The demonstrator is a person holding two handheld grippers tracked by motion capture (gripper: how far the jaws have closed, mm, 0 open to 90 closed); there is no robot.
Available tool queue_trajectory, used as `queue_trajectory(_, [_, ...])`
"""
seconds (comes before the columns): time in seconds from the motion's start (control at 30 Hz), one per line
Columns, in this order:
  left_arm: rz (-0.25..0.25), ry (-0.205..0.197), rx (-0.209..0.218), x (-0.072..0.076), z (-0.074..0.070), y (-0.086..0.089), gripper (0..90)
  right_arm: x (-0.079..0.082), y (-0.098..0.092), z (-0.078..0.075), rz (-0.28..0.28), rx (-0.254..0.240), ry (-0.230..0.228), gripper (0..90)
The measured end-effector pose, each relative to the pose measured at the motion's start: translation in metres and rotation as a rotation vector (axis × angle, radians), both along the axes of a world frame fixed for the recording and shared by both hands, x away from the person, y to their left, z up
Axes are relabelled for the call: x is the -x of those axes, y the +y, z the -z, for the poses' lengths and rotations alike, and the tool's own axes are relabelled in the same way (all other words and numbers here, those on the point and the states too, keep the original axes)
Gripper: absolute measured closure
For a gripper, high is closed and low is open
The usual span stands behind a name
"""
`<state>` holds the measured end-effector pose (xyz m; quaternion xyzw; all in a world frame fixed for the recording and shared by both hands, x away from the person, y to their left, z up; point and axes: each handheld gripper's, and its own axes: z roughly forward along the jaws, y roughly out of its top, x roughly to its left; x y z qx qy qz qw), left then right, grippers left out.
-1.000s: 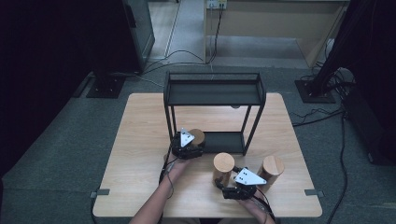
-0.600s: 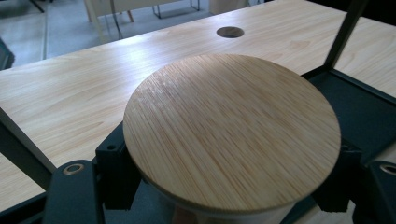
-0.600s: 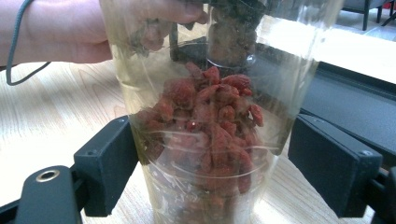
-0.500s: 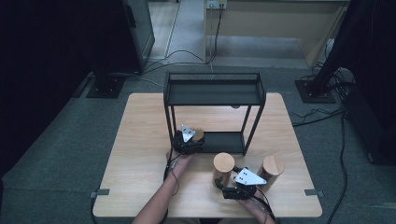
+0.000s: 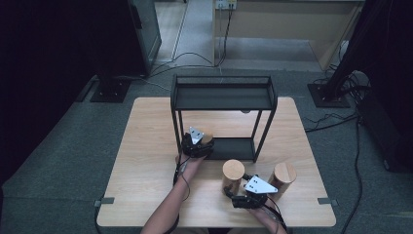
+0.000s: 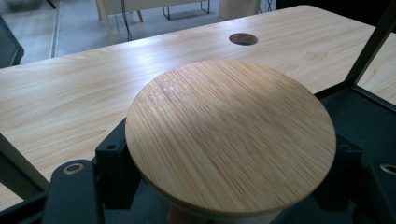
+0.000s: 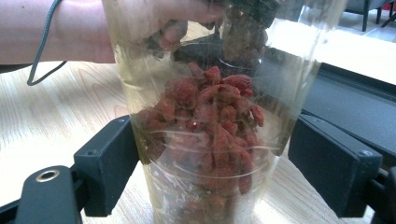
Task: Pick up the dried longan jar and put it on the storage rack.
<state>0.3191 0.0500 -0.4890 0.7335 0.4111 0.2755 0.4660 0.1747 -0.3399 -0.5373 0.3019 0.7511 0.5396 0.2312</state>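
The left gripper clamps a bamboo-lidded jar at the rack's lower shelf. The right gripper brackets the berry jar; contact unclear. A careless release could tip the jar off the shelf edge.

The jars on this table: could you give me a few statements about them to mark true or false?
1. Three jars with wooden lids are on view from above: the held jar, the middle jar and the right-hand jar. True.
2. The black rack stands on the floor. False: it stands on the wooden table.
3. The clear jar between the jaws of the right gripper contains red dried berries. True.
4. The left gripper holds its jar above the rack's top shelf. False: the jar is down by the lower shelf, under the top one.
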Motion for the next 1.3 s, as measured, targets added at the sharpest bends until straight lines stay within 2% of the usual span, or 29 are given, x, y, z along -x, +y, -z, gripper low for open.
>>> queue_trajectory(0.3, [0.002, 0.020, -0.010, -0.003, -0.002, -0.002, 24.9, 0.000, 0.000, 0.000, -0.001, 0.001, 0.001, 16.7])
queue_trajectory(0.37, [0.003, 0.034, -0.017, -0.003, -0.005, -0.003, 21.6, 0.000, 0.000, 0.000, -0.002, 0.001, 0.001, 16.7])
queue_trajectory(0.77, [-0.016, 0.029, -0.035, 0.008, -0.008, -0.004, 21.5, 0.000, 0.000, 0.000, -0.001, 0.000, 0.001, 16.7])
queue_trajectory(1.3, [-0.002, 0.026, -0.068, 0.023, -0.009, -0.004, 21.4, 0.000, 0.000, 0.000, -0.001, 0.001, 0.001, 16.7])
